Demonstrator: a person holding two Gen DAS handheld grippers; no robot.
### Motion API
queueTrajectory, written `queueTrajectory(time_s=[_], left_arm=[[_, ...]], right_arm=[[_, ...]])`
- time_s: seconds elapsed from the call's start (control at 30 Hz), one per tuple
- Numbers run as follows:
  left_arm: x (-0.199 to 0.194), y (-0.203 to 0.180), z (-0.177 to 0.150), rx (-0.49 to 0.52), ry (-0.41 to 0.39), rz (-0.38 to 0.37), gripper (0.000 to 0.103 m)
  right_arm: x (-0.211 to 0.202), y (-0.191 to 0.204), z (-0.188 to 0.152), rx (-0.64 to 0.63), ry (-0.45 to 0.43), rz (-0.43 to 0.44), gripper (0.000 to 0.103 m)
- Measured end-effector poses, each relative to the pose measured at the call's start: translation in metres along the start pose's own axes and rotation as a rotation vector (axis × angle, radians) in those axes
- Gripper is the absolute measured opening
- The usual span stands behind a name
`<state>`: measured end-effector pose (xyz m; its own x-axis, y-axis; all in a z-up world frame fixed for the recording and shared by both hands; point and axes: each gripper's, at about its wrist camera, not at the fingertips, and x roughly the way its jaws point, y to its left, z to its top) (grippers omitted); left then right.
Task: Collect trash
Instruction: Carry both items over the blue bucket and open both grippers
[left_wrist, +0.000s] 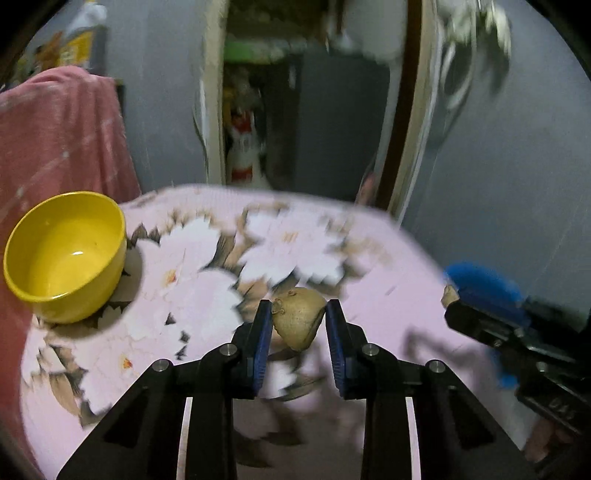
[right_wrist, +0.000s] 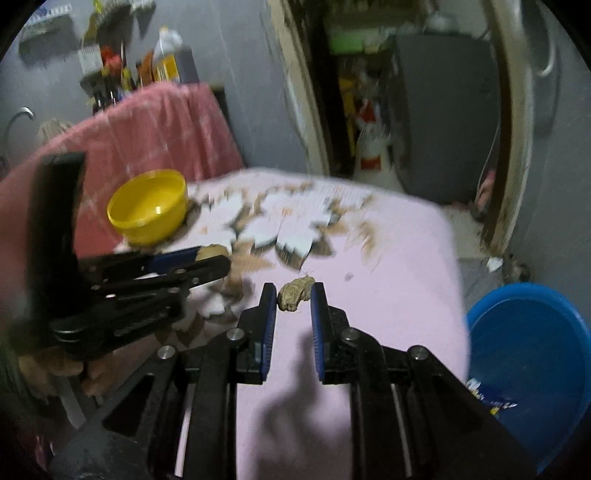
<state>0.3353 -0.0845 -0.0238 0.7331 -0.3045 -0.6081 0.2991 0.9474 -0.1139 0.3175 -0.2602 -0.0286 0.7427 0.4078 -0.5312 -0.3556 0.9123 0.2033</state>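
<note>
My left gripper (left_wrist: 298, 310) is shut on a crumpled brown scrap (left_wrist: 297, 321), which sits between its blue pads just above the pink floral tablecloth (left_wrist: 369, 258). In the right wrist view my right gripper (right_wrist: 294, 291) is shut on a smaller tan scrap (right_wrist: 295, 295) over the plain pink part of the cloth (right_wrist: 388, 295). Each gripper shows in the other's view: the right gripper (left_wrist: 458, 299) at the far right, the left gripper (right_wrist: 207, 258) at the left with its brown scrap (right_wrist: 211, 252) at the tip. A blue bucket (right_wrist: 535, 350) stands on the floor right of the table.
A yellow bowl (left_wrist: 66, 254) (right_wrist: 147, 206) stands at the table's left edge beside a pink-red cloth (left_wrist: 55, 140). A wrapper (right_wrist: 491, 400) lies in the bucket. Behind the table are a grey wall and an open doorway (left_wrist: 303, 110). A shelf with bottles (right_wrist: 129, 66) hangs at the upper left.
</note>
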Motion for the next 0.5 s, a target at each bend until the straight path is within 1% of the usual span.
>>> queueTrajectory(time_s=[0.1,0.17,0.23,0.27,0.33,0.37,0.5], left_arm=[[-0.027,-0.019,0.008,-0.026,-0.12,-0.03,0.025],[-0.039,-0.031,0.016,-0.027,-0.195,-0.059,0.025],[-0.058,-0.052,0.024,-0.016,-0.282,-0.084,0.025],[-0.062,-0.056,0.029,-0.01,-0.305,-0.092,0.025],[-0.076,-0.076,0.035,0.006,-0.368,-0.111,0.025],[-0.079,-0.083,0.038,0.013,-0.384,-0.118,0.025],[-0.096,-0.111,0.05,0.036,-0.45,-0.185,0.025]], right_arm=[[-0.033,-0.002,0.008,-0.019,-0.109,-0.038,0.025],[-0.057,-0.004,0.012,-0.033,-0.182,-0.071,0.025],[-0.083,-0.007,0.017,-0.044,-0.255,-0.11,0.025],[-0.097,-0.01,0.019,-0.049,-0.294,-0.134,0.025],[-0.118,-0.014,0.023,-0.058,-0.345,-0.169,0.025],[-0.13,-0.017,0.025,-0.065,-0.371,-0.192,0.025],[-0.162,-0.029,0.029,-0.068,-0.415,-0.233,0.025]])
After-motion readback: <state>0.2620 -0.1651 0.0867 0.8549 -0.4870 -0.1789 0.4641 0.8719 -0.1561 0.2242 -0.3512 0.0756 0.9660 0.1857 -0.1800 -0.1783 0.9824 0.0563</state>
